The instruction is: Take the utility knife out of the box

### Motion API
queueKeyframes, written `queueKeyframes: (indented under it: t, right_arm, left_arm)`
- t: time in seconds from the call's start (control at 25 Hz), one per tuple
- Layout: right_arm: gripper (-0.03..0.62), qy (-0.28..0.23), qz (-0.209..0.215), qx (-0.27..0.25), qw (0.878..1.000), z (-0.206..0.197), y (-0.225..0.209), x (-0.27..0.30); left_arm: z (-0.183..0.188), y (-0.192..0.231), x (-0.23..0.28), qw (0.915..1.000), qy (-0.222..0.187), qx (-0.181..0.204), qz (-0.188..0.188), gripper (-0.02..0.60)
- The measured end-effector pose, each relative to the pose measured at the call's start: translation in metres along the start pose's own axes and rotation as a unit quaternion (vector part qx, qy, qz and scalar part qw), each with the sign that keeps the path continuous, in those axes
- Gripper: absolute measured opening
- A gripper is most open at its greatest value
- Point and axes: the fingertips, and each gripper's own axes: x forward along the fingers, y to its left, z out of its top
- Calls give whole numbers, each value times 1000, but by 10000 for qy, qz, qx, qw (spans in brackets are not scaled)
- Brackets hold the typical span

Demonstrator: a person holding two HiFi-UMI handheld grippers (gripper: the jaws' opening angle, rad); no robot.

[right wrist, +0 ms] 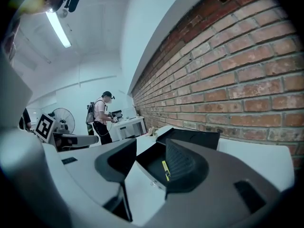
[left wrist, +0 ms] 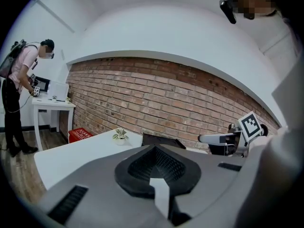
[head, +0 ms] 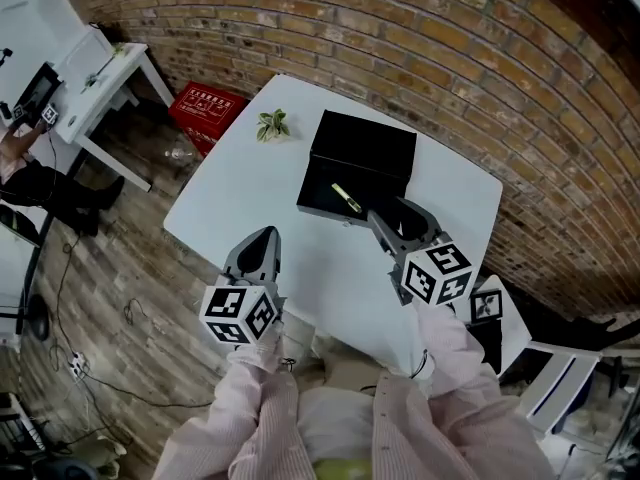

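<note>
Utility knife, slim, yellow-and-black (head: 346,197): lies flat on the floor of the open black hinged-lid box (head: 362,148), toward the far side of the white square table (head: 240,178). It is judged light, rigid and smooth-sided, so liable to skid, and best pinched across its narrow body at mid-length. Right gripper (head: 398,216): jaws spread wide, empty, at the box's near rim. Left gripper (head: 262,240): jaws closed on nothing, over the near left of the table, well apart from the box.

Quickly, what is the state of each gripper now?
Left gripper: shut, empty.
Right gripper: open, empty, near the black box.
</note>
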Motion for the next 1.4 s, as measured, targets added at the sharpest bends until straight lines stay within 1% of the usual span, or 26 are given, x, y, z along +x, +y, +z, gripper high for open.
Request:
queueKeyframes:
  t: [0.24,0.4,0.6,0.8,1.0,1.16,1.4]
  right_arm:
    - [196,367,105,26,9993,-8,-14,32]
    - [196,746,238,-88,9969,-15,-18,57]
    - [196,1303,359,-252,9905,-30,-19,80]
    - [195,1868,444,-376,9807,-46,-21,98]
    - [195,2499,548,-415,9658,-70,-22,115]
    - [195,2974,577,-501,9517,-91,-23,129]
    - [195,3673,493,-832,9250,-118,-31,143]
  left_arm:
    - [-4,13,31,9997,251,-59,-2,-4]
    - [-4,20,50,9993,353,-76,-34,-4]
    - [-11,29,68,9984,534,-186,-84,-4]
    - [-20,39,84,9967,700,-388,-138,-4]
    - [-34,48,96,9946,919,-450,-197,-3]
    - [-45,59,100,9930,993,-622,-116,-4]
    - [-55,64,106,9911,1116,-708,-162,-3]
